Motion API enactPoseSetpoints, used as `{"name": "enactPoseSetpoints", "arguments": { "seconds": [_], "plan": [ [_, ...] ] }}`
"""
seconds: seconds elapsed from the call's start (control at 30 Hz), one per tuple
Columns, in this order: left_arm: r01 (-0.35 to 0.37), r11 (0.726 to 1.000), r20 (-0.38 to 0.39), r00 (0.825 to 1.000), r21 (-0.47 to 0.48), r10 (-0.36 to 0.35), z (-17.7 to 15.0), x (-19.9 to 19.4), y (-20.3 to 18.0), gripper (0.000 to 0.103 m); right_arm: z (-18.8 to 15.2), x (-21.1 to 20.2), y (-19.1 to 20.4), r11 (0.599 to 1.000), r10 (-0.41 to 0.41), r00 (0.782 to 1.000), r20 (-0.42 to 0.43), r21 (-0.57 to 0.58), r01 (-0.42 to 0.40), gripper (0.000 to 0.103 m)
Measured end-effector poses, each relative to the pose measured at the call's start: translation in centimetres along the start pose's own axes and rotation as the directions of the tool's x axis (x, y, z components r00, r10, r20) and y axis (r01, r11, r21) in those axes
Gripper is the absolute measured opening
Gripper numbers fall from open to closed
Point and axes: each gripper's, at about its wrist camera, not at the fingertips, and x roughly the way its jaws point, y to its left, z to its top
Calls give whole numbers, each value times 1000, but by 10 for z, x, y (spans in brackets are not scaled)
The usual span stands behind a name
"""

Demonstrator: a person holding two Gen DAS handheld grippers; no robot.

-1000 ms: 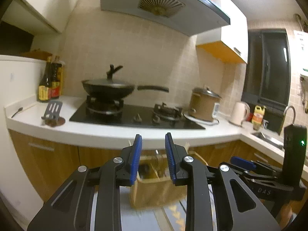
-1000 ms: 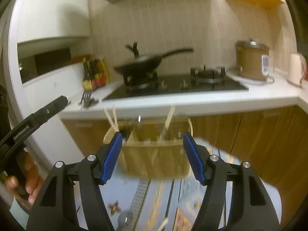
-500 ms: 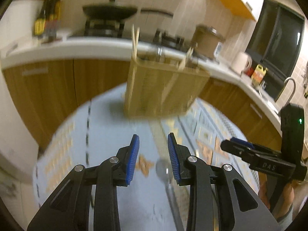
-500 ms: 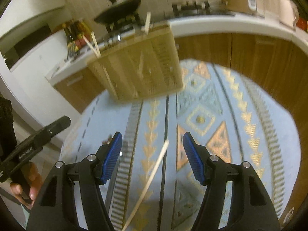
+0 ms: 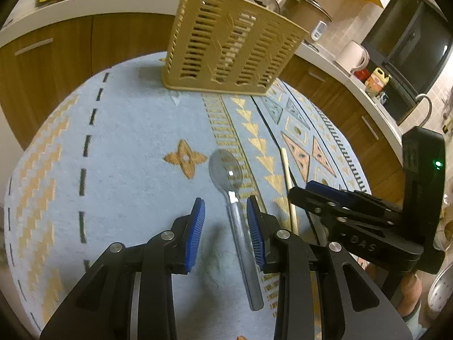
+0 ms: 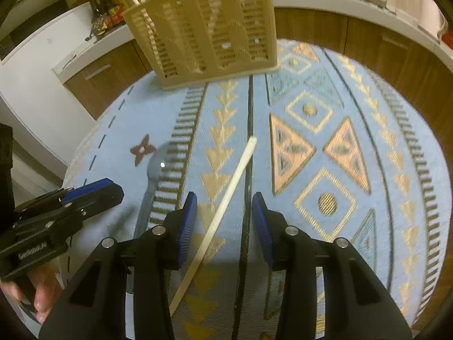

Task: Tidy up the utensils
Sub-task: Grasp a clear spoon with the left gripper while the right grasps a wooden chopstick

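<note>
Light blue patterned cloth (image 5: 136, 147) with yellow triangles, diamonds and black dashes covers the table; brown wood cabinets (image 5: 85, 45) run behind it under a white countertop (image 5: 85, 2); brown rice cooker (image 5: 307, 8) on the countertop, white kettle (image 5: 354, 56) further right, yellow bottle (image 5: 378, 79) beside a dark window (image 5: 410, 36); curved sink tap (image 5: 424, 104) near the right edge; sauce bottles (image 6: 109, 17) at back left in the right wrist view, blurred.

Patterned cloth (image 5: 127, 153) bears spoon (image 5: 226, 170), chopstick (image 6: 226, 201), basket (image 5: 226, 48).
</note>
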Motion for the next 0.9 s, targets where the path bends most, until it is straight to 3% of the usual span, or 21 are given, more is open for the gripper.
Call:
{"name": "enactPoseSetpoints", "arguments": {
  "seconds": [0.1,0.27,0.53,0.8,0.9],
  "plan": [
    [-20,1000,-6,1000,14,20,-2,4,-6,29,-1,3,4,999,-40,999,6,-30,40,32],
    [-31,999,-28,999,28,32,-3,10,-11,29,-5,4,16,982,-118,993,14,-146,119,10],
    [-66,995,-91,993,71,72,2,25,-23,29,-7,-8,-4,976,-119,993,-14,-187,114,5],
    [-164,970,-144,971,181,191,14,46,-43,29,-3,-16,-23,976,-89,994,-55,-206,76,5],
    [-203,957,-147,961,208,236,18,51,-46,15,2,-15,-33,986,-49,995,-90,-162,34,5]
  ]
}}
